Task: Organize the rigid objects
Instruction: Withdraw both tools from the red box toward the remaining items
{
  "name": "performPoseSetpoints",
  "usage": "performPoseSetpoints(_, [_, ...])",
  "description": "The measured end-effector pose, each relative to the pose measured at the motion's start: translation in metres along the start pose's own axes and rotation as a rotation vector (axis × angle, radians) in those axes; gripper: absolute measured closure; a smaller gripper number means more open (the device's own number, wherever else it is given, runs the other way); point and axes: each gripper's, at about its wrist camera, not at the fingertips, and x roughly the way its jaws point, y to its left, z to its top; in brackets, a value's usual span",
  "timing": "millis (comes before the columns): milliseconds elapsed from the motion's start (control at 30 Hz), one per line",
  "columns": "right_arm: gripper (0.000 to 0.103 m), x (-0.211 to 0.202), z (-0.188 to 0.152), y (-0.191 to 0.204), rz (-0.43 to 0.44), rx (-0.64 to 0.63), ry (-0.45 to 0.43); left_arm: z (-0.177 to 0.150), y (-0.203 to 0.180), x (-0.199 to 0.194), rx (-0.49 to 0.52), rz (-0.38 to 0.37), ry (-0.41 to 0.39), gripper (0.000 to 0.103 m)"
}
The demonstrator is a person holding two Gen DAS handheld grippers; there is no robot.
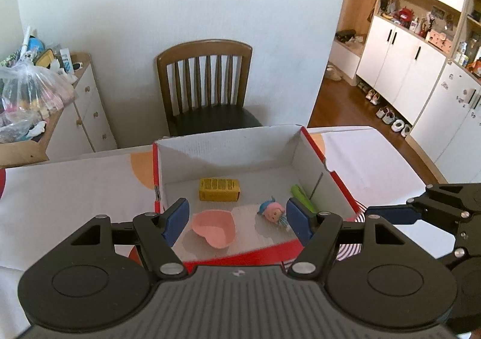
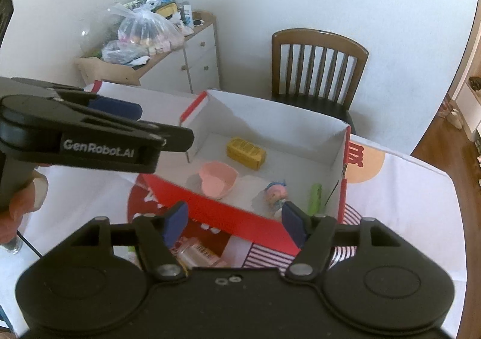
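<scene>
Hovering right gripper (image 2: 234, 223), jaws spread and empty, over clear packet (image 2: 197, 254) lying outside box (image 2: 240, 215) near wall, directly below jaws. Holding left gripper (image 1: 237, 220) spread over box interior.

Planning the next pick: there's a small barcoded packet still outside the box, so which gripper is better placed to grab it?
Probably the right gripper: it is open, and the barcoded packet lies just below its fingers on the table. The left gripper, also open, hangs over the box.

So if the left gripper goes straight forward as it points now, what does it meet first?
Probably the pink heart-shaped dish inside the cardboard box, just ahead of the open left gripper; depth is uncertain.
</scene>
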Motion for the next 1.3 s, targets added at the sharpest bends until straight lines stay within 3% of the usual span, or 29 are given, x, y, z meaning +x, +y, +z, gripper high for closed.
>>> performPoseSetpoints(300, [0.024,-0.029,-0.021,0.026,0.018,-0.010,-0.043,-0.036,-0.001,-0.045,0.030,-0.024,-0.059,0.025])
performPoseSetpoints(633, [0.002,-0.055,-0.055,0.051,0.062,-0.022,-0.114,-0.088,0.005,-0.080,0.040,-0.005,-0.122,0.023])
performPoseSetpoints(767, [0.001,-0.053,-0.078,0.063,0.065,-0.055,-0.126,-0.114,0.013,-0.087,0.008,0.001,-0.137,0.013])
performPoseSetpoints(1067, [0.000,-0.040,-0.130,0.067,0.052,-0.044,-0.114,-0.165,0.043,-0.081,-0.129,0.026,-0.111,0.013])
performPoseSetpoints(1300, [0.001,-0.024,-0.160,0.059,0.032,-0.035,-0.081,-0.192,0.049,-0.058,-0.154,0.045,-0.056,0.013])
